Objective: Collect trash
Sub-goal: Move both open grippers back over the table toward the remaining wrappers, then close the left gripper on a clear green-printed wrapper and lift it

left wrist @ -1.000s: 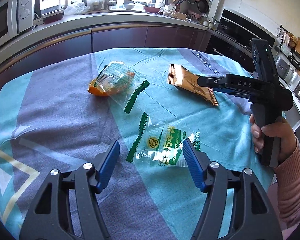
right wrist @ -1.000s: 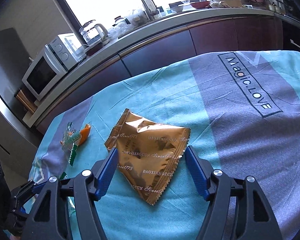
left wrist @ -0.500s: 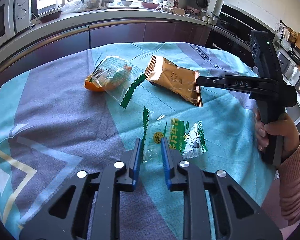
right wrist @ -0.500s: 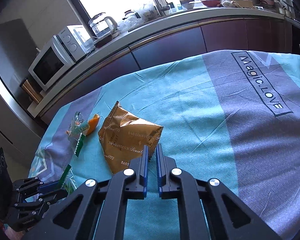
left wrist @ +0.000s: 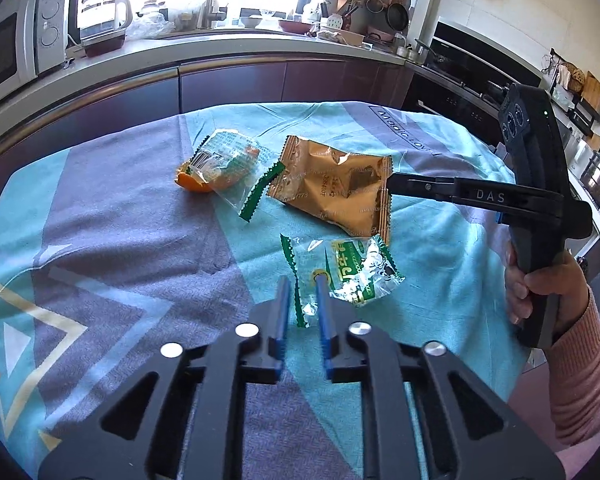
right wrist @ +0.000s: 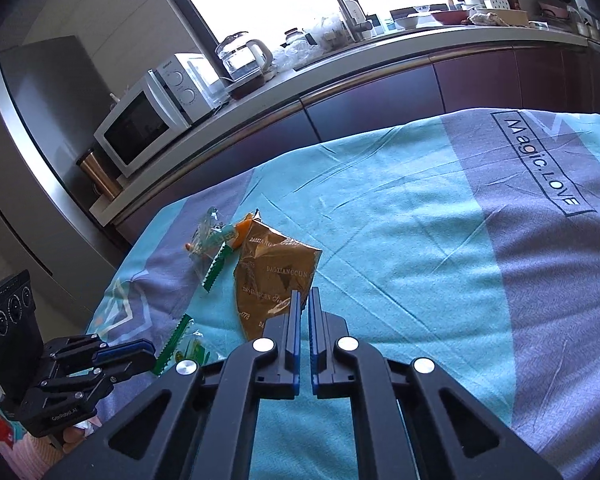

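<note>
A clear and green candy wrapper (left wrist: 352, 268) lies on the cloth-covered table. My left gripper (left wrist: 300, 284) is shut on its near edge. A gold snack bag (left wrist: 336, 188) lies behind it, and my right gripper (right wrist: 305, 296) is shut on the bag's right edge (right wrist: 276, 276). The right gripper shows in the left wrist view (left wrist: 392, 184) touching the bag. A clear wrapper over an orange peel (left wrist: 216, 164) lies at the back left, apart from both grippers. The left gripper shows in the right wrist view (right wrist: 140, 350) at the lower left.
The table wears a teal and purple cloth (left wrist: 120, 240) with "Magic.LOVE" printed on it (right wrist: 540, 160). A dark kitchen counter (left wrist: 220, 64) with a microwave (right wrist: 152, 120) and a kettle (right wrist: 244, 56) runs behind the table.
Both grippers went from open to shut, the left on the green wrapper, the right on the gold bag. The gold bag has shifted left toward the orange peel wrapper.
</note>
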`<state>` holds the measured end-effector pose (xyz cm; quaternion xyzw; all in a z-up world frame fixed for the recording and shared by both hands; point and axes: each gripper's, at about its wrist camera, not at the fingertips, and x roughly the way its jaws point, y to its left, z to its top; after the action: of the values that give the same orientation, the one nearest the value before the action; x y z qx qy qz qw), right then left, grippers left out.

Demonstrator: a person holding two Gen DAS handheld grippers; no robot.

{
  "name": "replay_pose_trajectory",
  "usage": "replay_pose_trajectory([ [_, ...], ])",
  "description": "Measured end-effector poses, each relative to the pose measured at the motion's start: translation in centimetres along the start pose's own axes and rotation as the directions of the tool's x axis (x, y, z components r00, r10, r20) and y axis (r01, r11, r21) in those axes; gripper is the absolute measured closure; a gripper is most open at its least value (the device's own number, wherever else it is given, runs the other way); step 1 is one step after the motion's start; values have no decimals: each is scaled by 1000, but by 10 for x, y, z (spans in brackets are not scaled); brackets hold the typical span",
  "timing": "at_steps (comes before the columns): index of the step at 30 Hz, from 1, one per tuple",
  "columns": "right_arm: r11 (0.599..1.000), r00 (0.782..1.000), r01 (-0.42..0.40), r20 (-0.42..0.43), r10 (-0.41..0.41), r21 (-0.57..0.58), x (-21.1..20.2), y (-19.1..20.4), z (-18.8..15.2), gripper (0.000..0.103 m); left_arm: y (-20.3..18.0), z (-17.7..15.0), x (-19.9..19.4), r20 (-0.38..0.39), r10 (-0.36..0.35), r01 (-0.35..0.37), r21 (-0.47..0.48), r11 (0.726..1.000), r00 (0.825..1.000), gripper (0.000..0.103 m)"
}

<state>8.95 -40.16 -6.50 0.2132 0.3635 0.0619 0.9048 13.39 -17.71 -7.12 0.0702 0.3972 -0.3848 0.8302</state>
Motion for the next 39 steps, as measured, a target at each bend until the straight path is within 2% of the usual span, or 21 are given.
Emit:
replay_pose_trajectory([
  [2, 1000, 1000, -21, -5, 21, 9, 0, 0, 0, 96, 1, 1, 0, 2, -5, 5, -7, 1000, 1000, 59],
  [4, 999, 999, -43, -18, 43, 18, 3, 0, -1, 93, 0, 4, 2, -3, -10, 10, -6, 1000, 1000, 58],
  [6, 999, 999, -47, -24, 48, 26, 6, 1, 0, 79, 0, 5, 7, -25, -28, 28, -13, 1000, 999, 52],
  [9, 997, 997, -64, -38, 65, 48, 12, -1, 2, 69, -1, 6, 17, -54, -42, 41, -22, 999, 998, 50],
  [13, 994, 995, -81, -59, 86, 69, 22, -2, 4, 67, 0, 5, 29, -86, -59, 56, -43, 998, 995, 54],
  [15, 994, 994, -83, -67, 88, 72, 25, -1, 4, 72, -1, 4, 31, -84, -48, 45, -41, 998, 995, 58],
  [16, 995, 994, -83, -70, 88, 63, 26, 1, 3, 77, -1, 4, 31, -84, -49, 45, -39, 998, 995, 64],
  [17, 995, 994, -83, -72, 87, 55, 26, 3, 3, 87, -2, 4, 31, -84, -49, 46, -37, 998, 995, 73],
  [19, 996, 994, -79, -73, 82, 43, 27, 4, 2, 94, -5, 3, 31, -87, -48, 45, -31, 999, 995, 83],
  [20, 996, 995, -76, -69, 79, 36, 26, 5, 2, 97, -6, 2, 31, -87, -41, 38, -26, 999, 995, 84],
  [27, 996, 996, -90, -23, 90, 8, 15, 10, 0, 101, -8, 1, 21, -59, -30, 28, -30, 999, 998, 93],
  [39, 996, 994, -84, 61, 86, -35, -19, 17, -6, 102, 2, -6, -25, 46, 25, -23, -43, 999, 999, 94],
])
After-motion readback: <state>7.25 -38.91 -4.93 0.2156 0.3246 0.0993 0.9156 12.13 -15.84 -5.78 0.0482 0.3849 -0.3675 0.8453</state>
